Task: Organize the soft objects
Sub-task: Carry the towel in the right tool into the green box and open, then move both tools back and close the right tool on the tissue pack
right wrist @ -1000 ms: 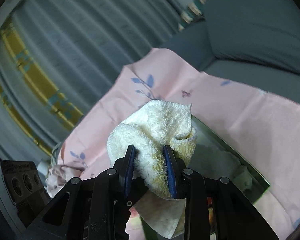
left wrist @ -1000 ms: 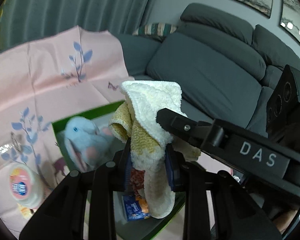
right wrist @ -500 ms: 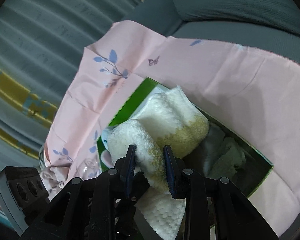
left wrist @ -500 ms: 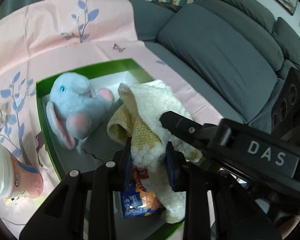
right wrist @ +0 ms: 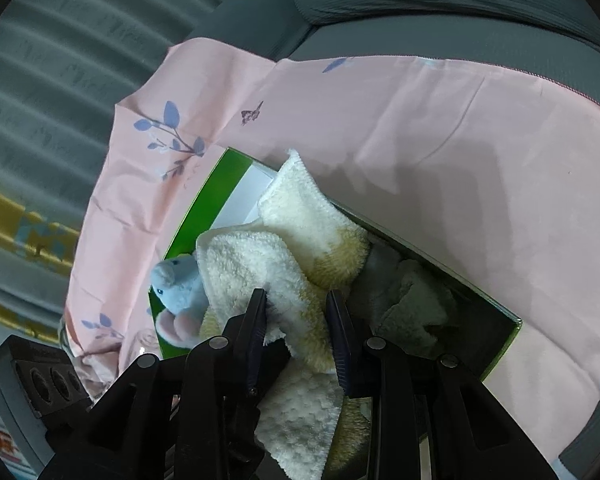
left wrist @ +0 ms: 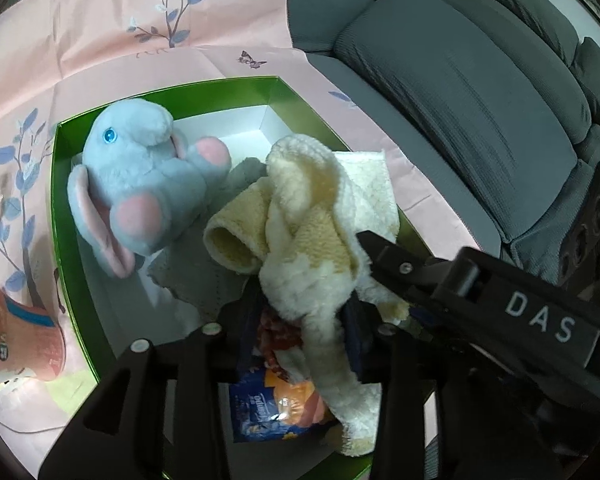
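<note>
- Resting partly inside a green box (left wrist: pixel 66 216), a fluffy cream and yellow towel (left wrist: pixel 312 240) hangs between two handheld grippers.
- Left gripper (left wrist: pixel 300 320): its jaws have just been opening, and the towel hangs loosely in the gap between them.
- Right gripper (right wrist: pixel 296 332): its jaws are clenched on a fold of the same towel (right wrist: pixel 276 272).
- A blue plush elephant (left wrist: pixel 140 184) with pink ears lies in the box just beside the towel, at its left in the left wrist view.
- A grey cloth (right wrist: pixel 412 304) lies in the box's other end.
- A blue and orange snack packet (left wrist: pixel 276 412) lies in the box under the towel.
- The box sits on a pink cloth (right wrist: pixel 420 128) printed with blue leaves, spread over a grey sofa (left wrist: pixel 480 80).
</note>
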### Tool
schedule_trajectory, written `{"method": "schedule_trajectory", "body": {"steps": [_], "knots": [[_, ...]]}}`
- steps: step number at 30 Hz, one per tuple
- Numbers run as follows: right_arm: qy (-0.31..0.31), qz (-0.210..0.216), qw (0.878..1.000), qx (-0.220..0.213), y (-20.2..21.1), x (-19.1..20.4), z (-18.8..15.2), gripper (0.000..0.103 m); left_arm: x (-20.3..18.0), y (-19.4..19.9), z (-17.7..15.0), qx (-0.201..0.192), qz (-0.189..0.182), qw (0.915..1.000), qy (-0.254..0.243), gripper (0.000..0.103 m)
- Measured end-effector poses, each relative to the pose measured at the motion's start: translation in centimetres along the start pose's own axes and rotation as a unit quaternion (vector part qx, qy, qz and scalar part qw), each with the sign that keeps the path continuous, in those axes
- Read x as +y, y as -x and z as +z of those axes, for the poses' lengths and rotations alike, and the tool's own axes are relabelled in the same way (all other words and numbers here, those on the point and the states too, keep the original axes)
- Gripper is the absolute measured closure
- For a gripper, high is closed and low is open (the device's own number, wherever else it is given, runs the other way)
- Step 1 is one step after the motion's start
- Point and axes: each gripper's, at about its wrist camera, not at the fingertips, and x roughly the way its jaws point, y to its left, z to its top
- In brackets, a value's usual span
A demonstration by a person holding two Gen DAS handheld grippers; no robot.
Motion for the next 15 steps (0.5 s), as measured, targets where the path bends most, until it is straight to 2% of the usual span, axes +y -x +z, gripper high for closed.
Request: {"method": "schedule_trajectory", "body": {"steps": [4, 8, 11, 12, 14, 15], "knots": [[0.011, 0.0, 1.0, -0.009, 0.6, 0.5, 0.0, 0.07, 0.0, 1.3, -0.1, -0.012, 0.003, 0.9999, -0.001, 0.048], [0.039, -0.007, 0.999, -0.033, 2.3, 1.7, -0.3, 0.044, -0.5, 5.2, -0.5, -0.05, 0.004, 0.9986, -0.016, 0.031], [0.055, 0.012, 0.997, -0.06, 4.1, 2.6, -0.6, 0.031, 0.0, 10.1, -1.3, -0.093, 0.0, 0.9956, -0.013, 0.024], [0.064, 0.02, 0.995, -0.068, 4.7, 3.0, -0.7, 0.029, 0.4, 11.5, -1.7, -0.105, -0.003, 0.9944, -0.009, 0.021], [0.081, 0.029, 0.993, -0.085, 5.8, 3.7, -1.1, 0.02, 2.4, 14.9, -2.6, -0.139, -0.001, 0.9901, 0.014, 0.007], [0.087, 0.03, 0.992, -0.092, 6.2, 4.1, -1.2, 0.018, 4.0, 16.7, -3.1, -0.16, 0.004, 0.9865, 0.035, 0.004]]}}
